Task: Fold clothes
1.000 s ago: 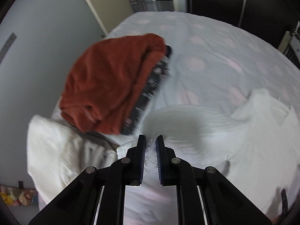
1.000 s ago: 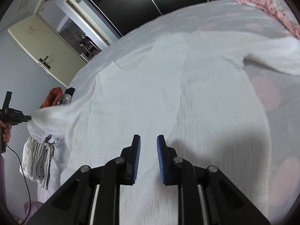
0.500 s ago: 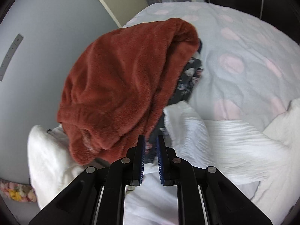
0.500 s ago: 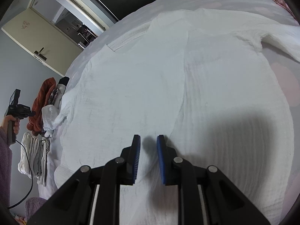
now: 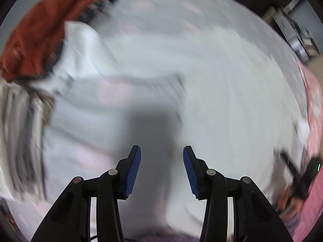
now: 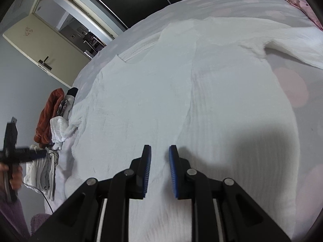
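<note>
Left tool (image 5: 161, 169) is opening with nothing between its jaws; right tool (image 6: 159, 169) hovers apart over the white garment (image 6: 201, 100), lower centre. I'd smooth that sleeve flat before folding.

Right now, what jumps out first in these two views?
The big white garment spread flat across the bed, filling most of the right wrist view. Next, the rust-red fleece bunched at the upper left of the blurred left wrist view, beside a folded stack. The left gripper is opening, with nothing between its jaws.
</note>
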